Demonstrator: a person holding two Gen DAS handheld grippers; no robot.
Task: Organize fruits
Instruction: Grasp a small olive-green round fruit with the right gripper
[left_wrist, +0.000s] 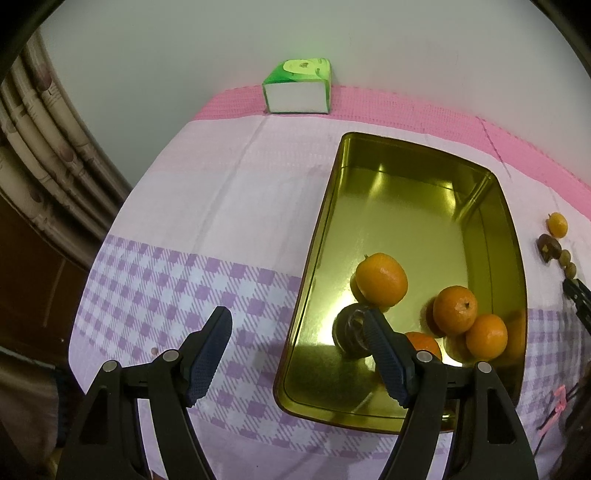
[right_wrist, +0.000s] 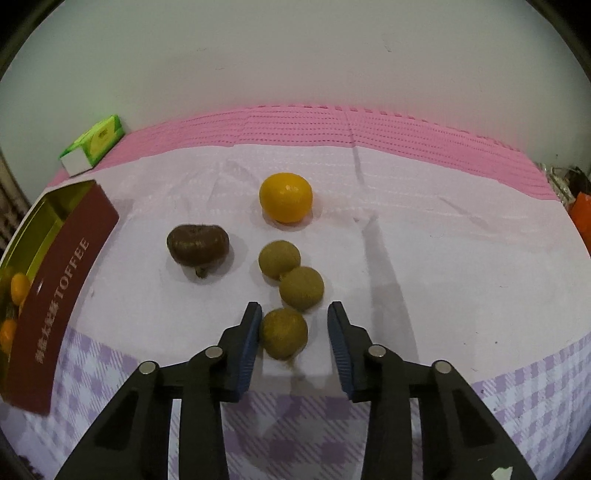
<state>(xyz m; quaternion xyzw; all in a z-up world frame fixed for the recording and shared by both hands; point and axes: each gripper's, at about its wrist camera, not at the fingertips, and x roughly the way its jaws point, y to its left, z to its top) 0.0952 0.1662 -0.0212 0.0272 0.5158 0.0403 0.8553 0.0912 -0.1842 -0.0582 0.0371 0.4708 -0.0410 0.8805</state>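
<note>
A gold tin (left_wrist: 325, 229) with a maroon "TOFFEE" side (right_wrist: 55, 314) holds several oranges (left_wrist: 380, 280) near its front end. My left gripper (left_wrist: 299, 321) is open and empty, its right finger over the tin's front edge. My right gripper (right_wrist: 294, 314) is open around the nearest of three brown-green longans (right_wrist: 284, 332); the left pad touches it. Two more longans (right_wrist: 301, 288) lie just beyond. A dark brown chestnut-like fruit (right_wrist: 197, 243) and a loose orange (right_wrist: 285, 197) lie on the cloth further out.
A green tissue box (left_wrist: 297, 88) stands at the table's far edge by the wall, also in the right wrist view (right_wrist: 92, 144). The checked cloth (left_wrist: 184, 229) covers the table. A curtain (left_wrist: 44, 155) hangs left. Clutter (right_wrist: 576, 195) sits at the far right.
</note>
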